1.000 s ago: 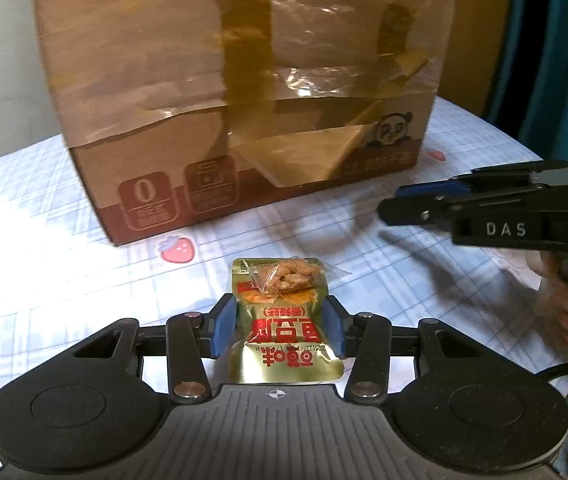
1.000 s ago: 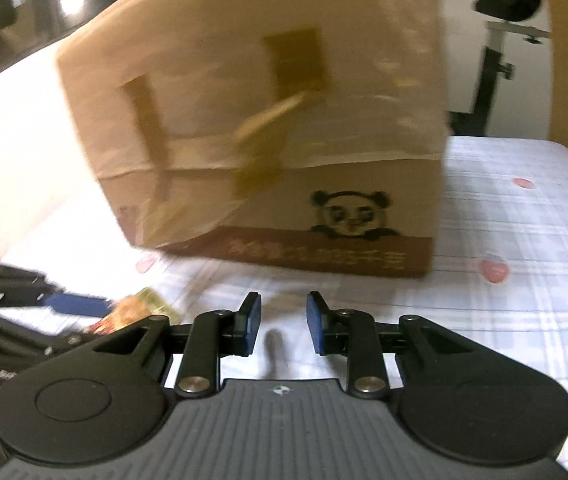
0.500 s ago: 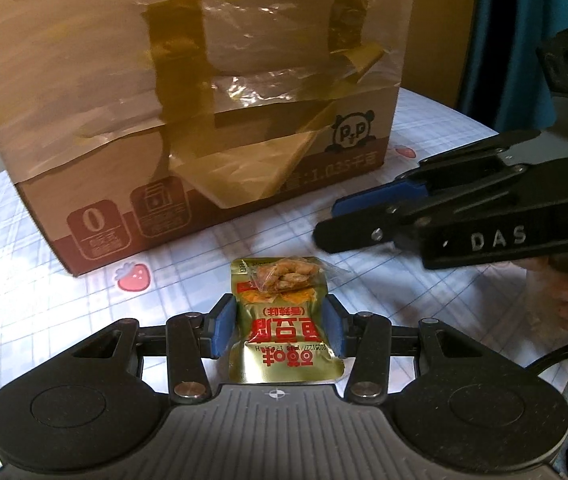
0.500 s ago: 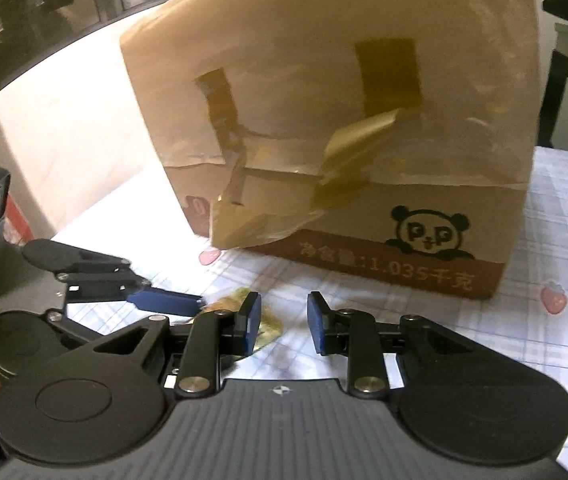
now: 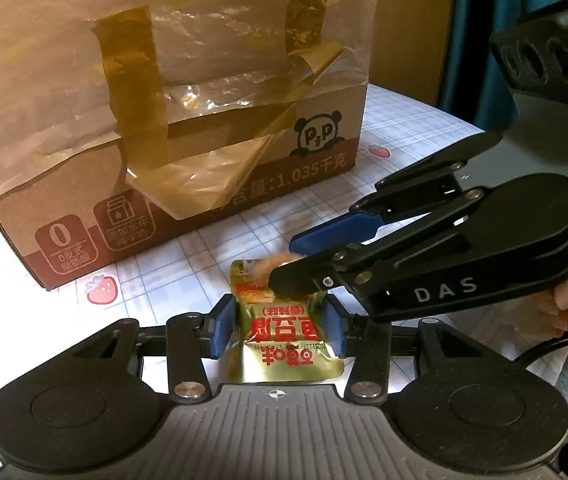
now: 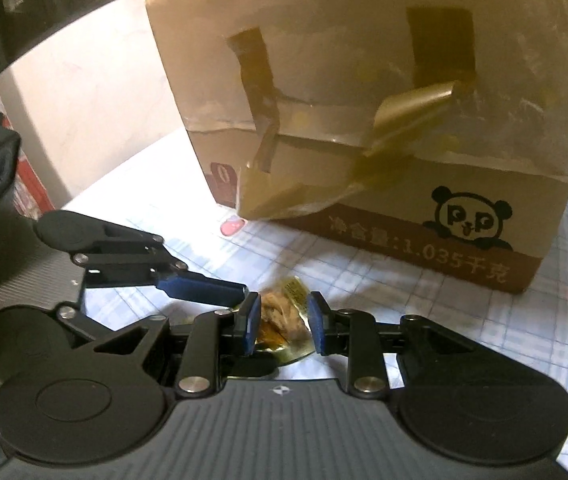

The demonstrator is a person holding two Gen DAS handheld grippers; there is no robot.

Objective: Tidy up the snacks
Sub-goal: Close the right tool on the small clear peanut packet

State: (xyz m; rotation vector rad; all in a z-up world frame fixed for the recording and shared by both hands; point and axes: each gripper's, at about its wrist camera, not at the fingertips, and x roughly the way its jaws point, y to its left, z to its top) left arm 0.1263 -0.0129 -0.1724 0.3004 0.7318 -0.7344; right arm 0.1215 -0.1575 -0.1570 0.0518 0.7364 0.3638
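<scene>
A gold snack packet (image 5: 287, 332) with red print and a clear window lies just above the tablecloth, in front of a cardboard box (image 5: 64, 92). My left gripper (image 5: 279, 330) is shut on the packet's two long sides. My right gripper (image 5: 289, 262) comes in from the right, and its narrow jaws straddle the packet's far end. In the right wrist view the packet's window end (image 6: 282, 316) fills the gap of the right gripper (image 6: 282, 322); I see no squeeze there. The left gripper's blue pad (image 6: 204, 286) reaches in from the left.
The big box (image 6: 363, 100) has a panda logo, loose brown tape and plastic film hanging over its front. It stands on a checked tablecloth with strawberries (image 5: 403, 152). A hand (image 5: 567, 300) holds the right gripper at the table's right edge.
The right gripper has swung in from the right and rolled, and its fingers now sit around the packet's far end. The left gripper has kept its grip and shifted towards the box.
</scene>
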